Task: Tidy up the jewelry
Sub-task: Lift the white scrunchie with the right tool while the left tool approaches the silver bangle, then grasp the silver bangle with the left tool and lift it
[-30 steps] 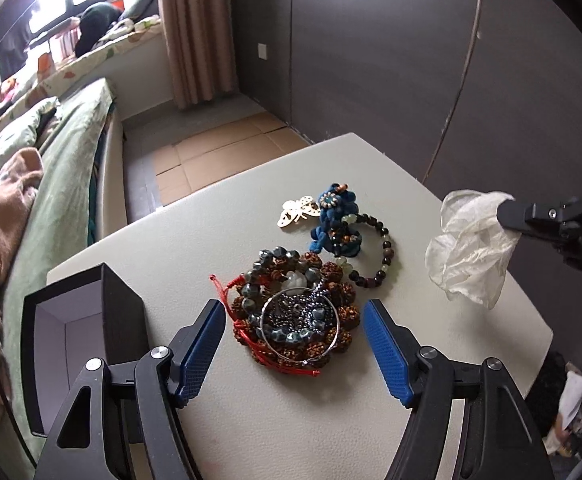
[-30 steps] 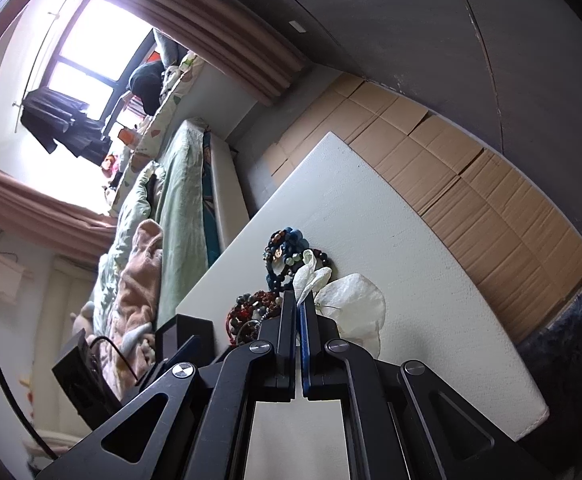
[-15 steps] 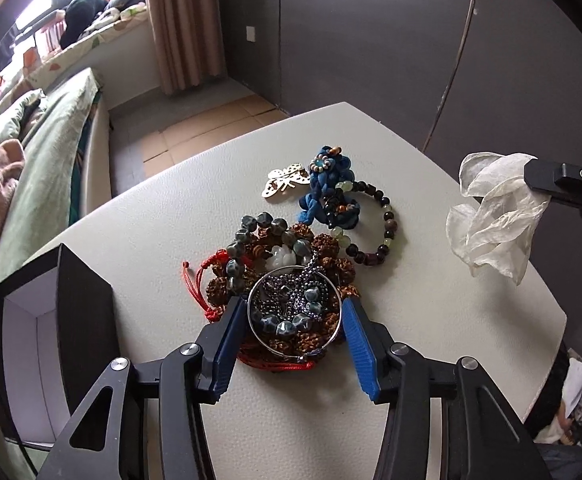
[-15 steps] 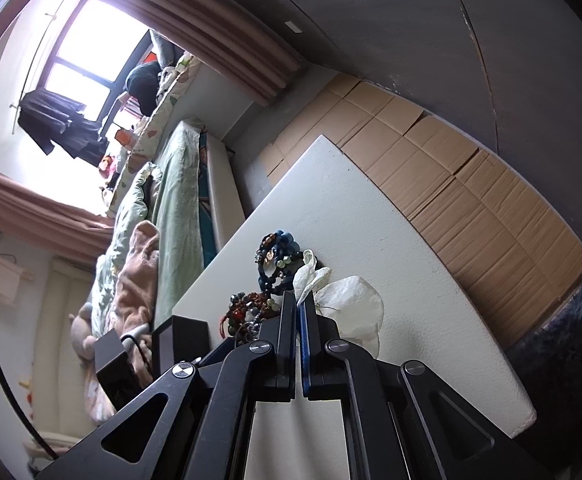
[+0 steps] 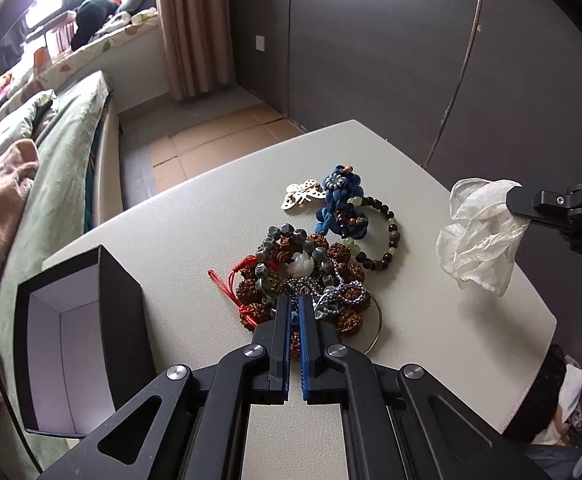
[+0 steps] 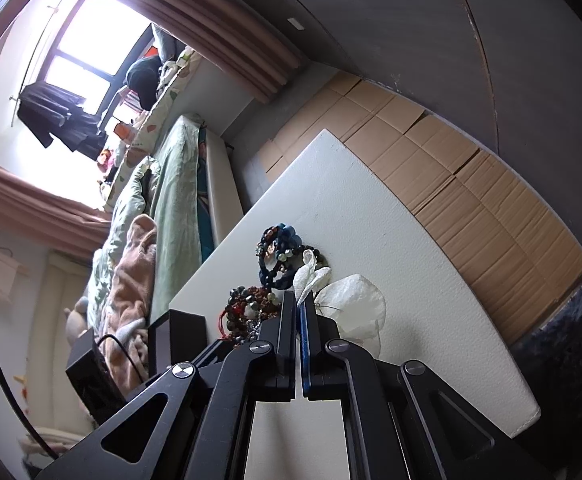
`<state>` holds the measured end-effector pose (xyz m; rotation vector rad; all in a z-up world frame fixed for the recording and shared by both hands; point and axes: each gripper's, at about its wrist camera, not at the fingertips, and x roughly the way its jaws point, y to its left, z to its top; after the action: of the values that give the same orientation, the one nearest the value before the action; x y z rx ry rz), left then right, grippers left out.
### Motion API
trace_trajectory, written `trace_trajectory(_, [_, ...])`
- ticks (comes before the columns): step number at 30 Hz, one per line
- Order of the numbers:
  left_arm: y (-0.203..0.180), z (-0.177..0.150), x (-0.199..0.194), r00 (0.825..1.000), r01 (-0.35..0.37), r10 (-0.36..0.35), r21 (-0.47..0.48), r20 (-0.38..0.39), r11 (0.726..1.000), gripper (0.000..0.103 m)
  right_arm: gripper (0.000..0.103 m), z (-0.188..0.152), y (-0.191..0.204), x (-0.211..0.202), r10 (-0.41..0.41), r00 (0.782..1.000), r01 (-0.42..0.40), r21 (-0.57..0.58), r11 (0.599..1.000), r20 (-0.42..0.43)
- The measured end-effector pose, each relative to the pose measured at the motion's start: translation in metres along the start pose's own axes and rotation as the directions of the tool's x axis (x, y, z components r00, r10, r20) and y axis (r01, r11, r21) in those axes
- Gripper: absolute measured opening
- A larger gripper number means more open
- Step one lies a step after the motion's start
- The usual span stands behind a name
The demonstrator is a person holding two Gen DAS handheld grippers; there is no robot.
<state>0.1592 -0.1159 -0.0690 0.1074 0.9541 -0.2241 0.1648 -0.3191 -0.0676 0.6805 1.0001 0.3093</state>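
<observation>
A heap of jewelry lies on the white table: a brown seed bracelet with red cord, grey beads, a silver chain and a thin metal ring. My left gripper is down in this heap, its jaws closing tight on the silver chain. Beyond lie a blue knotted bracelet, a mixed bead bracelet and a cream butterfly piece. My right gripper is shut on a crumpled white tissue, held above the table's right side.
An open black box with a white inside stands at the table's left edge, close to my left gripper. A bed with green bedding runs along the left. Flattened cardboard covers the floor beyond the table.
My left gripper moved a little forward into the heap and its jaws went from wide apart to shut on the chain; the metal ring now lies to their right. The right gripper kept still.
</observation>
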Motion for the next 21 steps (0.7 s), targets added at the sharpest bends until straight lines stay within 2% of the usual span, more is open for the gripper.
trace_trajectory(3, [-0.006, -0.003, 0.003, 0.999, 0.009, -0.008, 0.013, -0.032, 1.000, 0.009, 0.003, -0.001, 0.000, -0.001, -0.004, 1.000, 0.004, -0.005, 1.000, 0.001])
trace_trajectory(4, [-0.010, -0.004, 0.005, 0.999, 0.006, -0.005, 0.024, -0.035, 1.000, 0.025, 0.003, -0.001, 0.000, -0.001, -0.004, 1.000, 0.004, -0.004, 1.000, 0.002])
trace_trajectory(5, [-0.014, -0.005, 0.006, 0.999, -0.001, 0.002, 0.037, -0.036, 0.999, 0.054, 0.003, -0.001, 0.000, -0.001, -0.003, 1.000, 0.003, -0.001, 1.000, 0.002])
trace_trajectory(7, [-0.019, -0.007, 0.006, 1.000, -0.015, 0.016, 0.050, -0.021, 0.999, 0.082, 0.003, 0.000, -0.003, -0.004, -0.001, 1.000, 0.001, 0.007, 1.000, 0.005])
trace_trajectory(11, [-0.028, -0.006, 0.005, 1.000, -0.010, 0.010, 0.060, -0.001, 0.998, 0.082, 0.003, 0.005, -0.013, -0.017, 0.005, 0.999, -0.006, 0.035, 0.999, 0.035])
trace_trajectory(14, [-0.038, -0.007, 0.012, 0.997, -0.078, 0.079, 0.078, -0.005, 0.994, 0.082, 0.003, 0.009, -0.025, -0.030, 0.002, 0.998, -0.006, 0.059, 0.998, 0.065])
trace_trajectory(17, [-0.042, -0.009, 0.022, 0.994, -0.108, 0.109, 0.046, -0.029, 0.993, 0.082, 0.003, 0.012, -0.035, -0.041, -0.012, 0.996, 0.005, 0.079, 0.997, 0.090])
trace_trajectory(21, [-0.047, -0.013, 0.035, 0.979, -0.199, 0.200, 0.027, -0.037, 0.980, 0.082, 0.003, 0.013, -0.037, -0.043, -0.017, 0.996, 0.010, 0.077, 0.997, 0.091])
